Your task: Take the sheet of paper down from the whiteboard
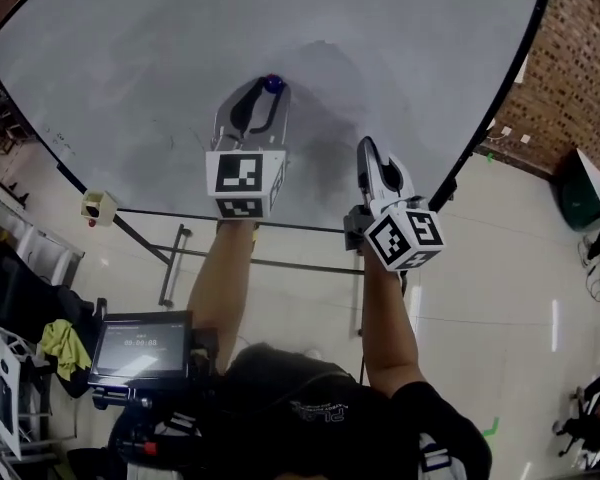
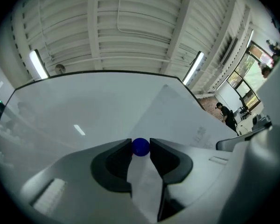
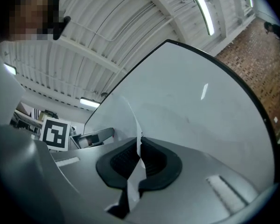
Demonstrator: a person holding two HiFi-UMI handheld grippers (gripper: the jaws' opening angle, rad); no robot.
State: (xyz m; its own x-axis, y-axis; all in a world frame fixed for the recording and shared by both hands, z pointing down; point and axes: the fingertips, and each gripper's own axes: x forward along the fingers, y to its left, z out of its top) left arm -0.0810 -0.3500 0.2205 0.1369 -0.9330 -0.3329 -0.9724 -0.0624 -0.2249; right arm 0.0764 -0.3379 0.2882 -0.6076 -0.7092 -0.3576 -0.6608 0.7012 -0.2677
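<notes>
A large whiteboard (image 1: 130, 78) fills the head view. The sheet of paper (image 1: 325, 108) hangs pale grey in front of it, between my two grippers. My left gripper (image 1: 268, 90) is shut on a round blue magnet (image 1: 272, 84). In the left gripper view the blue magnet (image 2: 140, 147) sits pinched between the two dark pads, and the paper (image 2: 177, 120) spreads away to the right. My right gripper (image 1: 365, 150) is shut on the sheet's edge. In the right gripper view the paper (image 3: 129, 113) runs edge-on through the closed jaws of that gripper (image 3: 139, 146) and curls upward.
The whiteboard's black frame and stand legs (image 1: 175, 258) run below my arms. A small screen (image 1: 140, 346) stands at lower left. A brick wall (image 1: 580, 48) rises on the right, with a dark green bin (image 1: 580, 193) by it. A person (image 2: 225, 115) stands far off.
</notes>
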